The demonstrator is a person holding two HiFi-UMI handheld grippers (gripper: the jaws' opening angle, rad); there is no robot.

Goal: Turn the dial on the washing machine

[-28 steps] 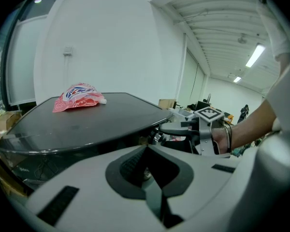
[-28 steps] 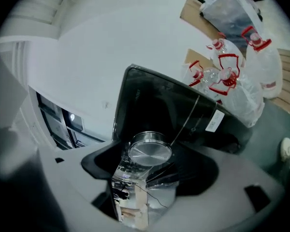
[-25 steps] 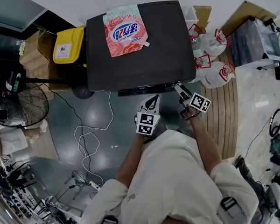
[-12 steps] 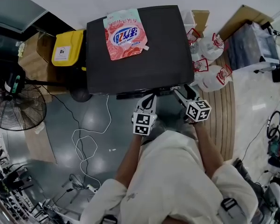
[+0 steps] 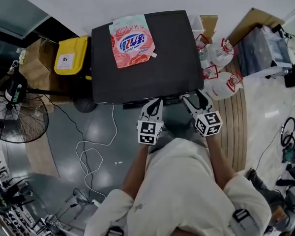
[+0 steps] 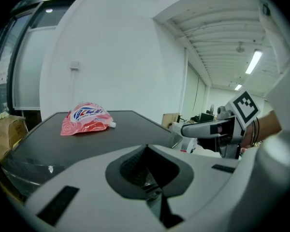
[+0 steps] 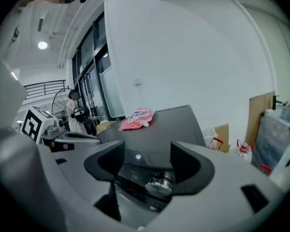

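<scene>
The washing machine (image 5: pixel 172 58) is a black-topped box with a pink detergent pouch (image 5: pixel 131 40) lying at its back left. Its silver dial (image 7: pixel 159 183) sits on the front control panel, hidden under the top's edge in the head view. My right gripper (image 5: pixel 195 100) is open at the front right corner; in its own view the dial shows just ahead between the spread jaws (image 7: pixel 147 161), apart from them. My left gripper (image 5: pixel 154 107) is shut and empty at the front edge's middle. In the left gripper view the pouch (image 6: pixel 86 118) lies beyond my closed left gripper (image 6: pixel 152 187).
A yellow bin (image 5: pixel 71 55) and cardboard boxes stand left of the machine, with a floor fan (image 5: pixel 17 124) nearer me. A white cable (image 5: pixel 91 151) loops on the grey floor. Tied plastic bags (image 5: pixel 221 73) and a storage box (image 5: pixel 263 48) crowd the right side.
Both grippers have drawn up to the machine's front edge. The right gripper has swung from slanting left to pointing straight at the panel, its jaws now spread.
</scene>
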